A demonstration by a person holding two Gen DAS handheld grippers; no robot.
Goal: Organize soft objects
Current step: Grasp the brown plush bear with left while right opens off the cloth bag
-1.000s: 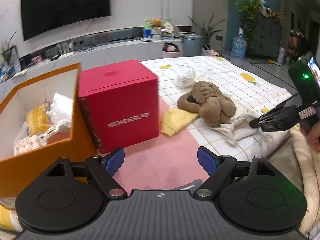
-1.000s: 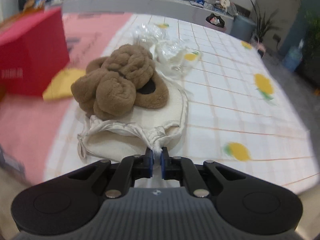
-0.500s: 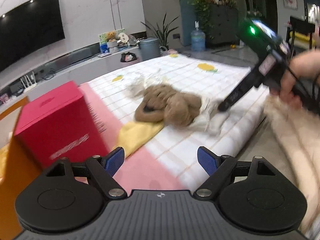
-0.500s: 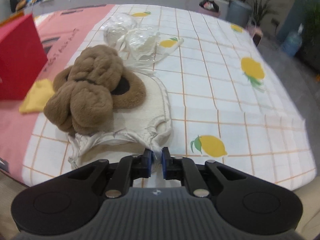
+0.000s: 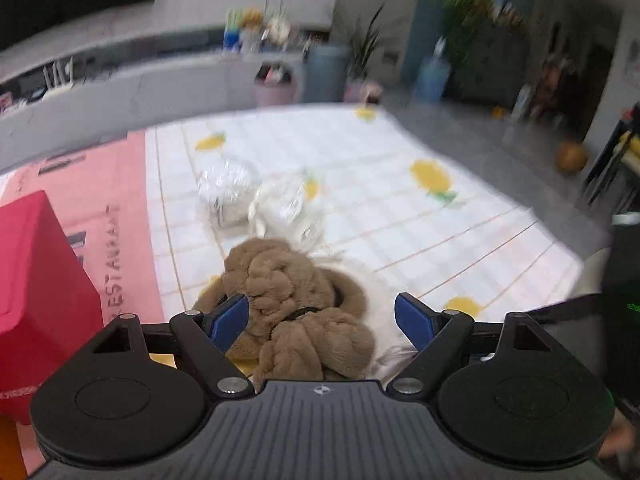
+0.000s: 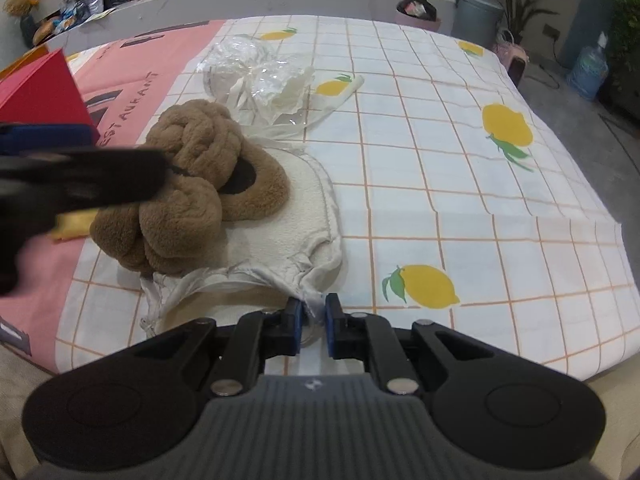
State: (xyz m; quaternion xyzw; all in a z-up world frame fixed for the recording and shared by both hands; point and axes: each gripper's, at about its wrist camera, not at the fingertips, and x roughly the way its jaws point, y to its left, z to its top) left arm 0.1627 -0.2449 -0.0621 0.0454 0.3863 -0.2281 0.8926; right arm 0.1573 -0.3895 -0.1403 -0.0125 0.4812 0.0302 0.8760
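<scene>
A brown plush knotted cushion lies on a cream drawstring bag on the lemon-print tablecloth. My left gripper is open, its blue pads on either side of the plush, just above it; it shows from the left in the right wrist view. My right gripper is nearly closed on the gathered edge of the cream bag at the table's near edge.
Crumpled clear plastic bags lie beyond the plush. A red box stands to the left on the pink cloth. A yellow cloth lies beside the plush. The tablecloth stretches to the right.
My left gripper has swung from the boxes over to the plush, now straddling it. My right gripper kept its hold on the bag edge and its jaws parted slightly.
</scene>
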